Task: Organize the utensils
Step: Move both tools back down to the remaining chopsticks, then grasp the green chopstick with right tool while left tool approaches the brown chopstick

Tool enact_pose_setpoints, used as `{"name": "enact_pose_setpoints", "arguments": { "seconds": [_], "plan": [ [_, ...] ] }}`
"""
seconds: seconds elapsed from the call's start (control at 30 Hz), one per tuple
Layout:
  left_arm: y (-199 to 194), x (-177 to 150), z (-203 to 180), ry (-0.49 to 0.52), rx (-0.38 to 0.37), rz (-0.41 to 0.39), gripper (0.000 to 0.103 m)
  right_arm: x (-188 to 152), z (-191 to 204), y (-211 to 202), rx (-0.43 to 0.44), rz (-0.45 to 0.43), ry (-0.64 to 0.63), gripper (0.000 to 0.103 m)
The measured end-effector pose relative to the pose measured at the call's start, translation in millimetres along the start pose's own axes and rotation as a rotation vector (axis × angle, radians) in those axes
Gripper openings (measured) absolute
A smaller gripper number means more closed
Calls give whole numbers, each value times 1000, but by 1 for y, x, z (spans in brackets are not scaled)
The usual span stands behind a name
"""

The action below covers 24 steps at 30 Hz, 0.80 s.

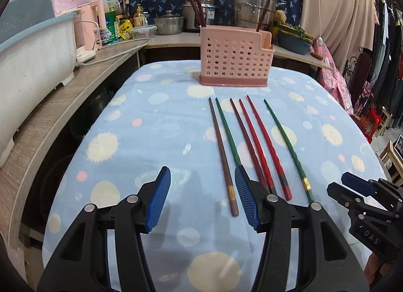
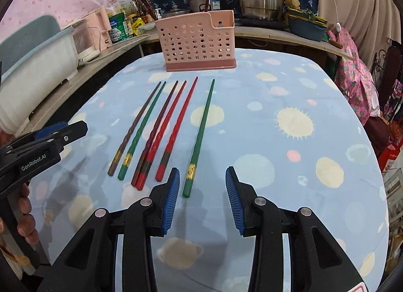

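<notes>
Left wrist view: the left tool (image 1: 202, 200) hangs open and empty above the surface (image 1: 141, 125). Six chopsticks (image 1: 252, 141) lie at one o'clock, the pink utensil holder (image 1: 235, 61) at twelve.

Right wrist view: the right tool (image 2: 202, 197) gapes empty; the green chopstick (image 2: 200, 138) lies at twelve, its butt between the pads (image 2: 172, 200), untouched.

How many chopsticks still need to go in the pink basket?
Done: a few dark chopsticks already stand in the pink perforated plastic basket. In hand: nothing; the left gripper and right gripper are both open and empty above the blue spotted tablecloth. Left: six chopsticks lie on the cloth, two brown, two green and two red.
</notes>
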<state>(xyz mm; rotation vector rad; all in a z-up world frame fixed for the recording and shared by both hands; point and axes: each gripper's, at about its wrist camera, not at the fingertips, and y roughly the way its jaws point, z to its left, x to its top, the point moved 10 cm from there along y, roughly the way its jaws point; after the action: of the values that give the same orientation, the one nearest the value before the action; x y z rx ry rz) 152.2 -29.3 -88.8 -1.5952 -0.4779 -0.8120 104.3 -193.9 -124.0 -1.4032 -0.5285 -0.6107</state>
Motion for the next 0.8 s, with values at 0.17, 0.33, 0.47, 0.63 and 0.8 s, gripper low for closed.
{"name": "enact_pose_setpoints", "arguments": {
  "seconds": [0.17,0.33,0.47,0.63,0.8],
  "plan": [
    [2,-11,0,-8,-6,13,51,-5,5,10,12,16,4,37],
    [6,-17,1,-10,1,31,51,-4,10,23,16,29,6,31],
    [9,-21,1,-8,2,44,51,-5,11,33,13,46,8,25],
    [12,-24,-2,-4,-4,54,52,-7,8,37,6,57,17,15],
    [14,-27,-7,1,-11,59,57,-10,0,33,-13,57,20,7]
  ]
}}
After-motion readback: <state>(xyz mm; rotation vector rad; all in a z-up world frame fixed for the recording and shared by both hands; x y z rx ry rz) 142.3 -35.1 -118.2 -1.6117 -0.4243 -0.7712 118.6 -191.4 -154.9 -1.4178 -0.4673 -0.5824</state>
